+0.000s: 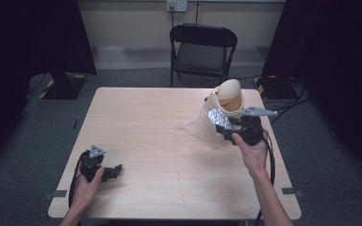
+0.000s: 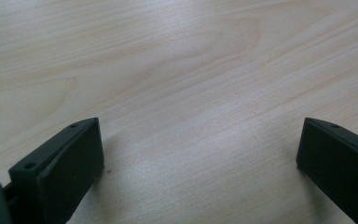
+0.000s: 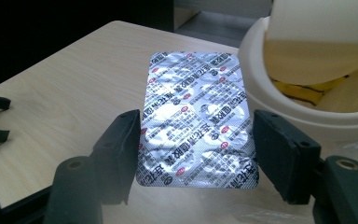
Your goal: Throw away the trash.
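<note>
A dim room with dark curtains at both sides and a black folding chair [image 1: 202, 49] against the far wall surrounds a pale wooden table [image 1: 160, 141].

The right gripper [image 1: 224, 126] is above the table's far right part, held in the person's right hand [image 1: 252, 153]. Its two black jaws are clamped on the long edges of a silver foil blister pack [image 3: 196, 119] printed with small red and black marks; in the right gripper view the pack stands between the jaws with its foil back toward the camera, held clear of the tabletop. From the high view the pack [image 1: 218, 117] shows just in front of the gripper, above a crumpled clear plastic bag [image 1: 199, 126] lying on the table.

Just beyond the pack stands a cream round plastic bin [image 1: 228, 98] with its swing lid tilted open; something yellow shows inside the rim [image 3: 307, 91].

The left gripper [image 1: 115, 170] lies low at the table's near left corner, in the person's left hand [image 1: 87, 186]. Its jaws stand wide apart over bare wood, with nothing between them.
</note>
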Demonstrator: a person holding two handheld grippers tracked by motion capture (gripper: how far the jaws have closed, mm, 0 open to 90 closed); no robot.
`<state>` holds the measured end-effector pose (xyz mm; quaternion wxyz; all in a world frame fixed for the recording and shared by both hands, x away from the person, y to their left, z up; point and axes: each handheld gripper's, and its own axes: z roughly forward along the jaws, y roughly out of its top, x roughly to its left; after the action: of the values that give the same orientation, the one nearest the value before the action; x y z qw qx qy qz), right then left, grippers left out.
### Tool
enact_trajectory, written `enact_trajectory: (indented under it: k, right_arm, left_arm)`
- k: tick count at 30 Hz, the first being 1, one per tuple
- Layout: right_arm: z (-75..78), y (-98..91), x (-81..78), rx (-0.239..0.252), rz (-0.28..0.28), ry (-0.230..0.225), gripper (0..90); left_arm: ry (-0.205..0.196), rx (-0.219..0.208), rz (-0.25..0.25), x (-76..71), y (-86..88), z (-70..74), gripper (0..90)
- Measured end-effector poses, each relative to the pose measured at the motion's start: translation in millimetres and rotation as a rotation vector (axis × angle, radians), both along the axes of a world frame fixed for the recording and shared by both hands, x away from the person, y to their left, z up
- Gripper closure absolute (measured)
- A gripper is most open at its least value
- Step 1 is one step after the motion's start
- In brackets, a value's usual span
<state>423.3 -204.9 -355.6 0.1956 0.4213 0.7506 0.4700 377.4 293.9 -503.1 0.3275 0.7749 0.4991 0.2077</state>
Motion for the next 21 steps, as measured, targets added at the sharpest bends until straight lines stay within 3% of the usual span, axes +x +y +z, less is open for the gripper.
enact_trajectory:
  k: [7,16,21]
  right_arm:
    - [1.7,-10.0,17.3,-0.034,-0.042,0.02,34.4]
    - [-6.5,-25.2,37.1,-0.037,-0.091,0.045,34.4]
    - [-2.7,-27.1,45.6,-0.07,-0.121,0.034,34.3]
  left_arm:
    - [0.0,0.002,0.001,-0.1,0.0,0.1,0.0]
    - [0.0,0.001,0.001,-0.1,-0.1,0.1,0.0]
    - [0.0,0.002,0.001,-0.1,-0.1,0.0,0.0]
